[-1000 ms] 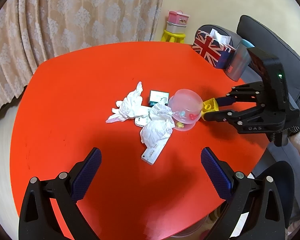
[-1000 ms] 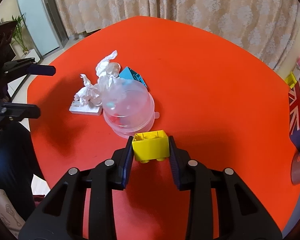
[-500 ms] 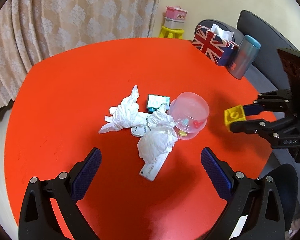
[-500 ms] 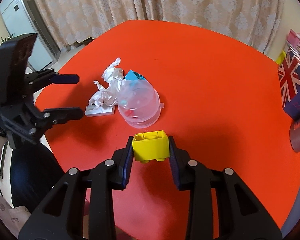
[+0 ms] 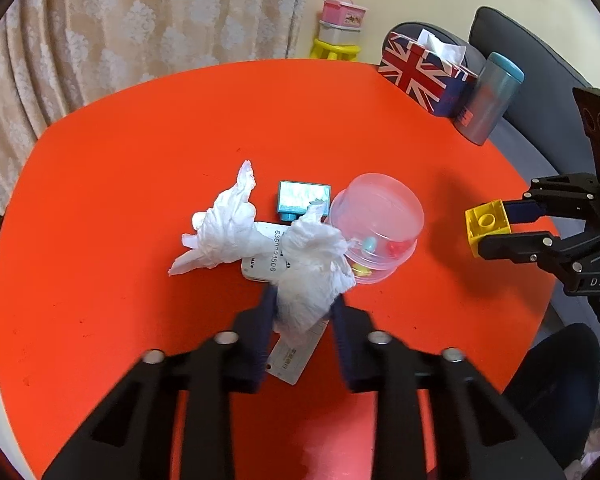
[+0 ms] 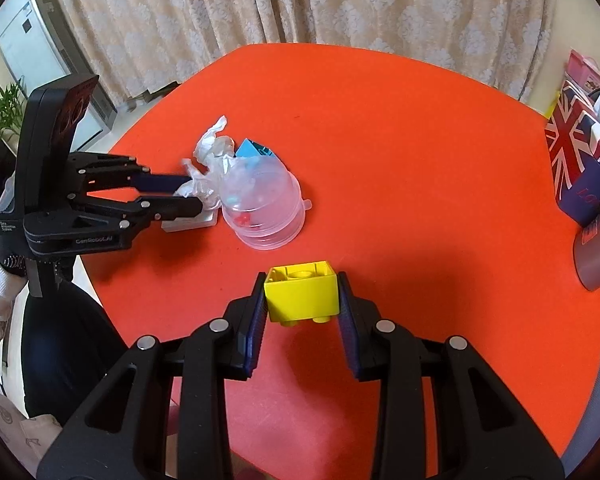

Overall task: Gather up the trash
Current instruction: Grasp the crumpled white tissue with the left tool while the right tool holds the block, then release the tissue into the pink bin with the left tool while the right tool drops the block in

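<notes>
Left gripper (image 5: 302, 312) is closing its jaws on the nearer crumpled tissue (image 5: 314, 276), the white wad already pinched between the pads, so the step in hand looks like the pickup of one piece of trash. Right gripper (image 6: 302, 300) is clamped on a yellow toy brick (image 6: 302, 294), held off the red bench (image 5: 140, 160) to the side of the pile. That tissue lies mid-bench on top of a white card (image 5: 294, 354) and a white flat object printed with digits (image 5: 266, 260), and touches a clear plastic dome container (image 5: 374, 228); a second tissue (image 5: 224, 232) lies just beside it, with a small blue box (image 5: 302, 196) behind. The wad is soft, loose and wrinkled, with flaps hanging past the pads. Next move likely calls for a straight lift so the card below stays down and the dome is not dragged, though no bin is visible in either view
</notes>
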Available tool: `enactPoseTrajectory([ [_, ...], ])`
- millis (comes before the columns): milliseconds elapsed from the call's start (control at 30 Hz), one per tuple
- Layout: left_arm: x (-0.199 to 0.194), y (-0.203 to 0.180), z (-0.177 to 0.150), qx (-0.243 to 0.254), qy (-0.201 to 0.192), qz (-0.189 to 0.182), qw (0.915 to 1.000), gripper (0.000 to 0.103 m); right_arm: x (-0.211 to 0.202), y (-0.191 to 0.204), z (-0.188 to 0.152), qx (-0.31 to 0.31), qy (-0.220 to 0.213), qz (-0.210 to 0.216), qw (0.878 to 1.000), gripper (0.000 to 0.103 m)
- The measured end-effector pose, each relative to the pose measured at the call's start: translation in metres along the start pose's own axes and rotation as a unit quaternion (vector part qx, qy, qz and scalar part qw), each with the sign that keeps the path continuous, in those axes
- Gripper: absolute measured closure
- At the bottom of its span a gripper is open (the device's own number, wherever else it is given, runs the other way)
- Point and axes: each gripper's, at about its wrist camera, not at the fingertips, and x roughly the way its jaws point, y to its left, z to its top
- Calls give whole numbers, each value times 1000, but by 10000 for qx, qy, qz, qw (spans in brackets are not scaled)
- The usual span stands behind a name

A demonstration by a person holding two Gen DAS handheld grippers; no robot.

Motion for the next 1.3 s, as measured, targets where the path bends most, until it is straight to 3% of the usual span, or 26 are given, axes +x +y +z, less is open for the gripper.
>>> enactPoseTrajectory([
  [133,-5,0,0,-3,-66,0,10000,86,-1,0,1,44,-73,7,10000,70],
  [533,-54,-11,-6,-9,-402,39,9992,86,-32,10,-11,166,-393,-75,9991,70],
  [967,-118,-50,-43,180,-734,-49,9971,86,-94,50,-47,59,-858,-217,9961,70],
  [1300,-129,-78,-79,298,-757,-161,9966,86,-107,84,-89,-82,-852,-181,9962,70],
])
